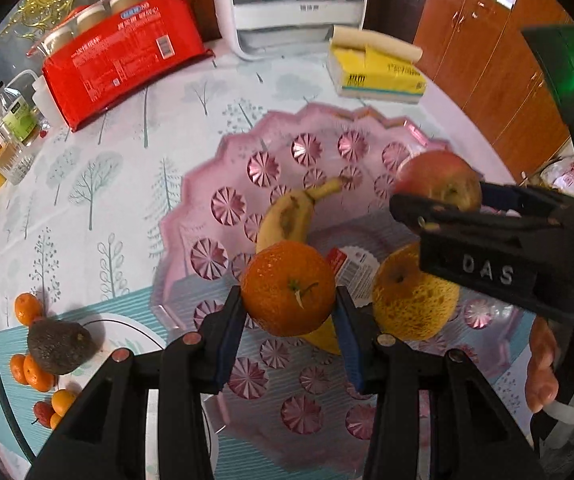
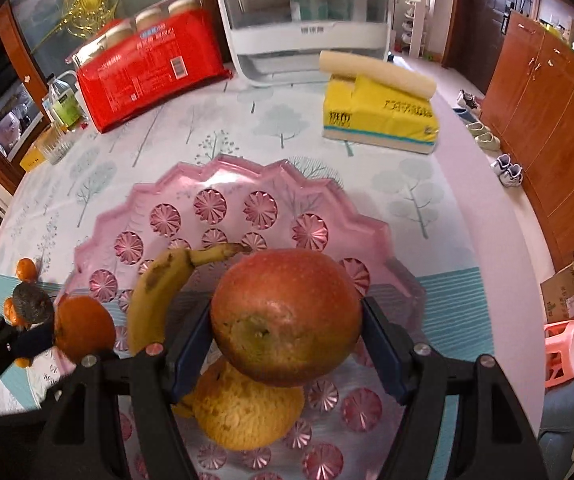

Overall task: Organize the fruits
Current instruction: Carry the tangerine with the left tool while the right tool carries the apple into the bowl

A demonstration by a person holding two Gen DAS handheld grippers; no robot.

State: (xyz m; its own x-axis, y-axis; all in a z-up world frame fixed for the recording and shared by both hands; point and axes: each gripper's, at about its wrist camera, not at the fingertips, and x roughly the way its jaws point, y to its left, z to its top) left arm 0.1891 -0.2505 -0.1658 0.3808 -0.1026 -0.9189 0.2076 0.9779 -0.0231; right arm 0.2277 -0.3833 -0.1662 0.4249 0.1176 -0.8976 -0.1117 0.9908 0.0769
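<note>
A pink scalloped plastic tray (image 1: 207, 184) (image 2: 119, 216) lies on the table. In it are a banana (image 1: 287, 216) (image 2: 155, 288) and a yellow rough-skinned fruit (image 1: 411, 300) (image 2: 243, 412). My left gripper (image 1: 289, 312) is shut on an orange (image 1: 287, 288) (image 2: 83, 328) and holds it over the tray. My right gripper (image 2: 287, 340) is shut on a red apple (image 2: 287, 316) (image 1: 439, 178) above the yellow fruit. On the table left of the tray lie an avocado (image 1: 61, 346) (image 2: 33, 303), several small oranges (image 1: 27, 308) and a small red fruit (image 1: 43, 411).
At the back of the table are a red package of jars (image 1: 123, 60), a white appliance (image 1: 295, 4) and a yellow tissue pack (image 1: 375, 72). Bottles and a glass (image 1: 15, 120) stand at the left edge. Wooden cabinets (image 2: 547, 128) line the right.
</note>
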